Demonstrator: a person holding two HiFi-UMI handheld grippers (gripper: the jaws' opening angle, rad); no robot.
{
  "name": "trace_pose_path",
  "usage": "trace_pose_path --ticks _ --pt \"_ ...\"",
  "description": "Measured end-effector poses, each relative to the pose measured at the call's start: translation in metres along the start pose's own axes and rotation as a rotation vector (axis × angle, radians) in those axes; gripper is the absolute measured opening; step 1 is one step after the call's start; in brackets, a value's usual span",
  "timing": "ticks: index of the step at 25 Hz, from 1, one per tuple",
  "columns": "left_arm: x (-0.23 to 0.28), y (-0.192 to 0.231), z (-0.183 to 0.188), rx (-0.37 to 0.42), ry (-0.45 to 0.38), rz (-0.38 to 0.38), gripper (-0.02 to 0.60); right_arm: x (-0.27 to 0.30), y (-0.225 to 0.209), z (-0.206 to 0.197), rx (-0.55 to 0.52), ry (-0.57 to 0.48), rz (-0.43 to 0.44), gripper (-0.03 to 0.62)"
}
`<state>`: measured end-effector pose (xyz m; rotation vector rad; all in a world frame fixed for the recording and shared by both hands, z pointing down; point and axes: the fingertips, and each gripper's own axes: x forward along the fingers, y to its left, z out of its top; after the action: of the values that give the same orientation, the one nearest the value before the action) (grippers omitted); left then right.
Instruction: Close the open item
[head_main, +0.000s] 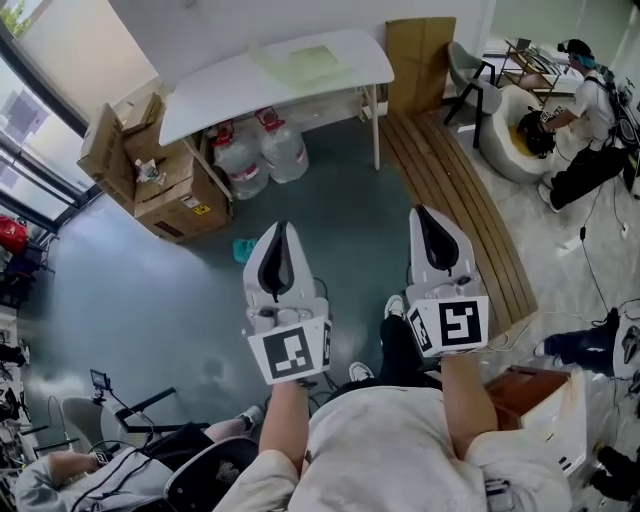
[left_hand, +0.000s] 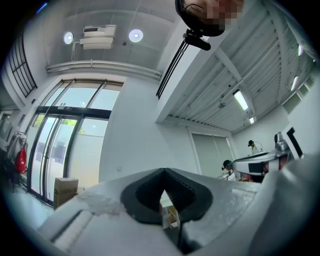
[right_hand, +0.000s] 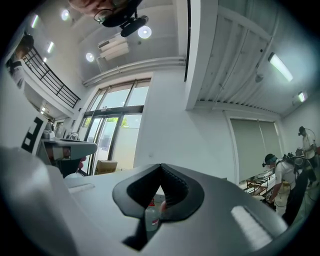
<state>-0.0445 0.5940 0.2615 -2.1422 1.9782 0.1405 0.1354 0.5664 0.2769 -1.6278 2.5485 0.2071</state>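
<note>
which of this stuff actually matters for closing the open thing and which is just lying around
Belongs to the job:
- open cardboard box, flaps up, probably the item to close
- left hand-held gripper, jaws together, empty
- right hand-held gripper, jaws together, empty

Just lying about:
- white table
- water jugs
- wooden planks
- grey chair

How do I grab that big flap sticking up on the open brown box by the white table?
Probably pinch the flap by its free upper edge, one finger on each face, coming down from above. It stands thin and flat at the left of the cardboard box, hinged at the rim, so that edge should swing it shut most easily.
</note>
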Motion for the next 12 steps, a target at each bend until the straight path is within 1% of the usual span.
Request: trace_pose_path --ticks 3,7,12 --pt "0.016 -0.004 -0.007 0.024 0.01 -0.006 0.002 0.013 -0.012 -0.008 0.013 -0.002 0.002 0.0" --pt "0.044 -0.007 -0.014 0.041 0.019 0.007 0.002 0.039 -0.033 -0.018 0.045 -0.011 -0.001 0.001" --pt "0.097 -0.015 -0.021 0.054 0.009 0.016 0.002 0.084 -0.069 -0.027 0.062 -0.022 -0.004 0.002"
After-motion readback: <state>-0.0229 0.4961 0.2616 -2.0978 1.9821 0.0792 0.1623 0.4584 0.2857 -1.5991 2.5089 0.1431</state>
